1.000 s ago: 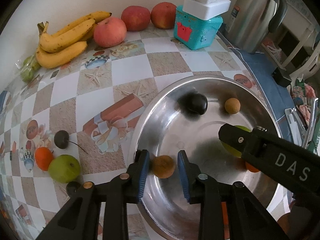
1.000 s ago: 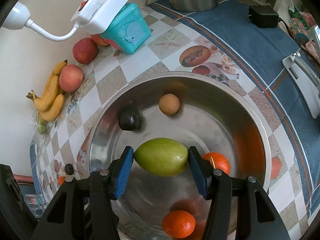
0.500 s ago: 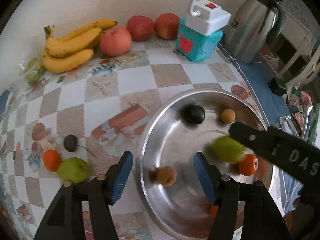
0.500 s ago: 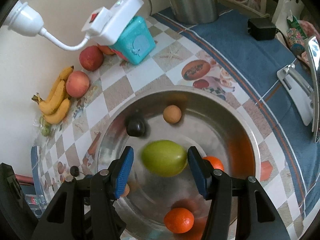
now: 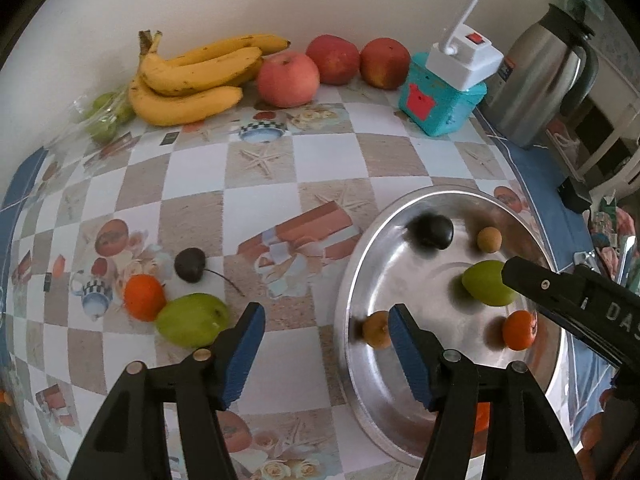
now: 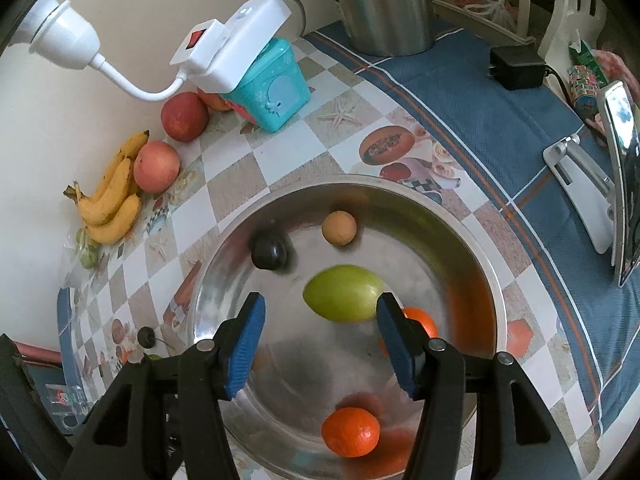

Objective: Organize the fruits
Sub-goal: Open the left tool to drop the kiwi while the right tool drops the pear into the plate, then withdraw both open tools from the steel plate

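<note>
**Both fruits let go into the metal bowl**

The left hand-held gripper [image 5: 324,322] has just been opening its jaws, and now nothing is between them. The small brown fruit [image 5: 376,330] lies free inside the metal bowl [image 5: 348,280], near its left wall, just beside the right blue pad. One second ago this fruit was pinched between the two pads. The view has also shifted: the bowl now sits at the lower right of the left wrist frame, and more of the bench [image 5: 260,168] shows.

The right hand-held gripper [image 6: 320,328] has also just been opening its jaws. The green fruit [image 6: 344,294] rests on the bowl floor in the middle of the right wrist frame, beyond the pads and near the right one; I judge it is free of them. Earlier the pads were closed on its two sides.

Already in the bowl are a dark plum [image 6: 269,253], a tan round fruit [image 6: 339,227] and two oranges [image 6: 351,431].

For the task, this means two more fruits are delivered. I judge the work is not finished: a green pear [image 5: 192,320], an orange [image 5: 144,297] and a dark cherry [image 5: 190,265] lie on the bench at the left of the left wrist frame, and bananas [image 5: 192,80] and apples [image 5: 288,78] stay at the upper edge by the wall.
</note>
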